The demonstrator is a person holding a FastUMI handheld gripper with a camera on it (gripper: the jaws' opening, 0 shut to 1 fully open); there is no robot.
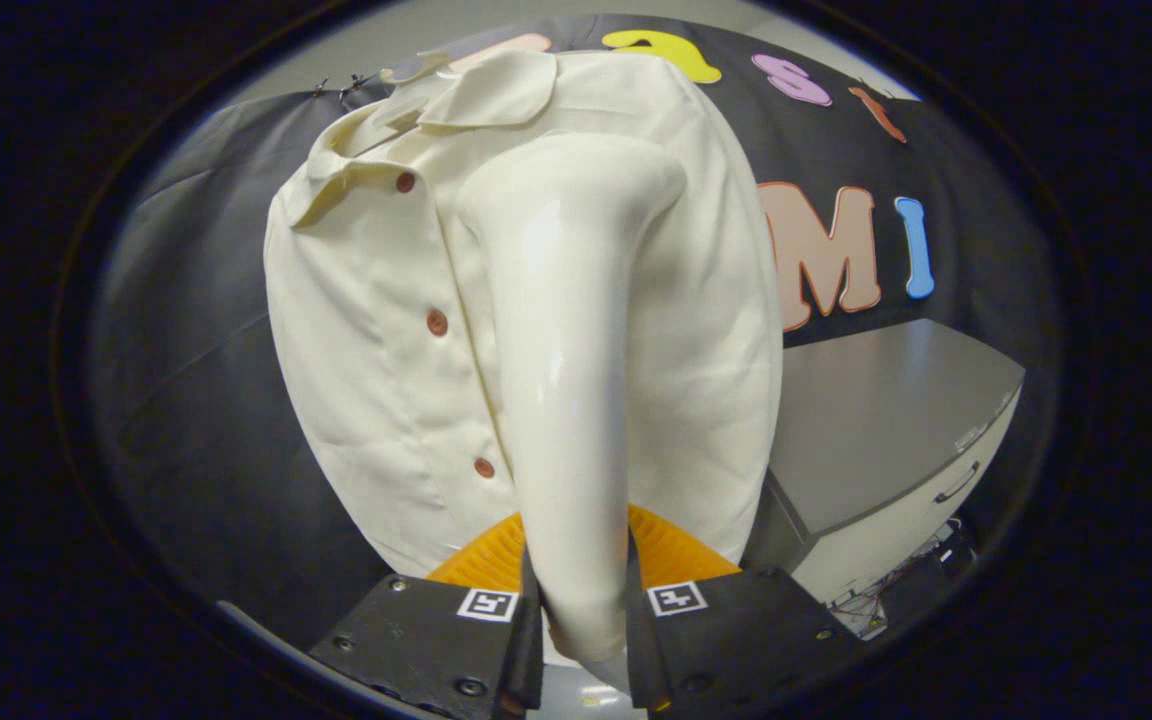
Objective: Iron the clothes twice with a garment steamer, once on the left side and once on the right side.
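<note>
A: The steamer [566, 380], a glossy cream wand with a flared head, stands upright between the two black fingers [416, 640] of the gripper [581, 625], which pinch its handle from both sides.

B: And the head, where is it?

A: High on the shirt [376, 340], near the shoulder, on the side of the front away from the buttons [436, 322]. Whether it touches the cloth or hangs just off it cannot be told from this angle.

B: The shirt itself?

A: Cream, collared, hanging against the dark cloth wall [196, 400], its row of brown buttons just beside the wand.

B: So how far along is the job?

A: Hard to call. The wand is in hand and up at the garment, so pickup is done. This looks like one pass on one side under way, or about to begin. Nothing on the fabric shows which strokes are finished. Faint creases remain on the panel beside the buttons.

B: Anything else around?

A: A grey cabinet [886, 420] with a drawer stands beyond the shirt, wires [886, 600] trailing near its base.
</note>
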